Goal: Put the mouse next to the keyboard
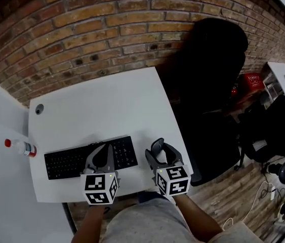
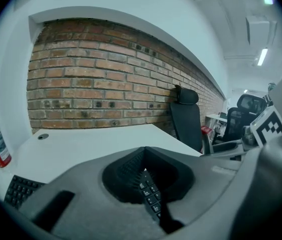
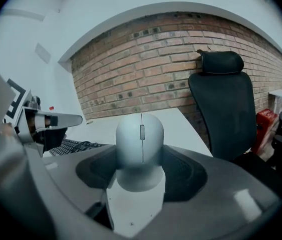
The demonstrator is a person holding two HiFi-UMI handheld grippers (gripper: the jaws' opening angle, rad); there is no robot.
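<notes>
A light grey mouse point(image 3: 141, 140) with a scroll wheel sits between the jaws of my right gripper point(image 3: 141, 156), which is shut on it just above the white table point(image 1: 107, 100). In the head view this gripper point(image 1: 161, 150) is to the right of the black keyboard point(image 1: 66, 162), near the table's front right corner. My left gripper point(image 1: 103, 148) hangs over the keyboard's right end, shut and holding nothing. In the left gripper view a few keys show through the slit between its closed jaws point(image 2: 146, 173), and the keyboard's point(image 2: 20, 190) edge is at lower left.
A clear bottle point(image 1: 21, 147) with a red cap stands left of the keyboard. A cable hole point(image 1: 39, 109) is at the table's far left. A black office chair point(image 1: 213, 85) stands right of the table against the brick wall point(image 1: 107, 19).
</notes>
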